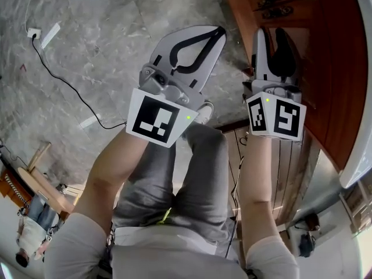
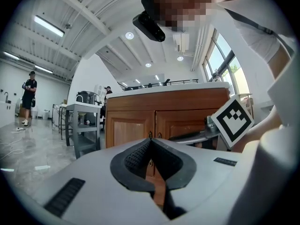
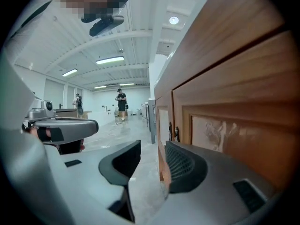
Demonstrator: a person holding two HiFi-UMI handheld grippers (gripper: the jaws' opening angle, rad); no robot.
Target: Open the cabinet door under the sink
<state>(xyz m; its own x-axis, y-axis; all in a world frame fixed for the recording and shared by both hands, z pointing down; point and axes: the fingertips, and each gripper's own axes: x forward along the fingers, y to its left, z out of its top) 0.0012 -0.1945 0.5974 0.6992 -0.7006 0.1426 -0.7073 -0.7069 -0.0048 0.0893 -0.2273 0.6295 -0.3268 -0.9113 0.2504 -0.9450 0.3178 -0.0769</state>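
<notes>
The cabinet door (image 3: 225, 125) is close at my three o'clock, my right gripper (image 3: 152, 150) spread wide and empty, my left gripper (image 2: 152, 143) pinched shut on nothing, and the little handles (image 3: 176, 133) sit farther at one o'clock, so squeezing too early might grab only wood and slip.

cabinet door (image 2: 130, 131): reddish-brown wood grain
floor (image 1: 87, 51): grey, marbled veining
left tongs (image 2: 151, 143): pale grey, black ribbed lining
right tongs (image 3: 153, 145): pale grey, black lining
marker cubes (image 1: 154, 118): black-and-white squares
trousers (image 1: 197, 173): grey
</notes>
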